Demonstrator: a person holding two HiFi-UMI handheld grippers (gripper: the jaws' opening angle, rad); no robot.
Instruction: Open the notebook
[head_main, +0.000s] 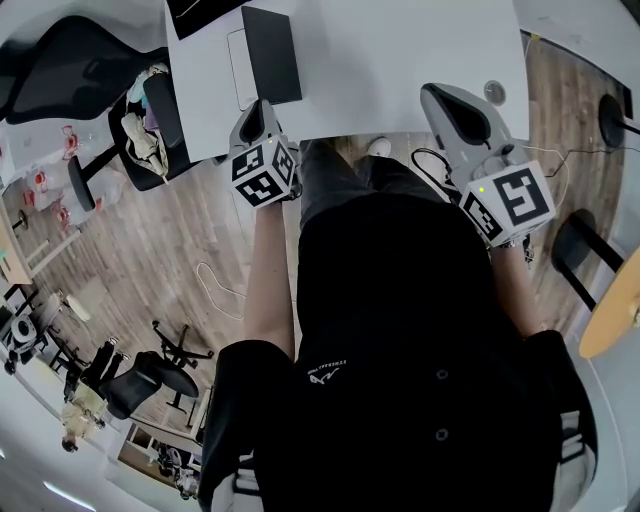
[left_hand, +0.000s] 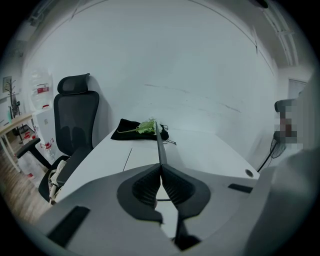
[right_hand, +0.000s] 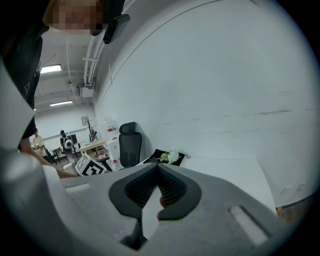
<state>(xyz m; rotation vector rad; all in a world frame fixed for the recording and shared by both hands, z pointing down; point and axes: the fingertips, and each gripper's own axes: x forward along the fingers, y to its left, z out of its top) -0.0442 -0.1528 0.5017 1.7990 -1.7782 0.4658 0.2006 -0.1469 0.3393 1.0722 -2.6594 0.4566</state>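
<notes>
— Notebook (head_main: 271, 55): where is it found?
— Near the surface's (head_main: 400, 60) near edge, toward the left corner. Its black cover is pinched edge-on by the left tongs (left_hand: 160, 169).
— And the right tongs (right_hand: 156, 169)?
— Pressed together, with nothing held, at the near edge. A black cloth (left_hand: 127, 131) is seen at the far edge.

Notebook (head_main: 270, 52), dark cover raised upright, white page showing
</notes>
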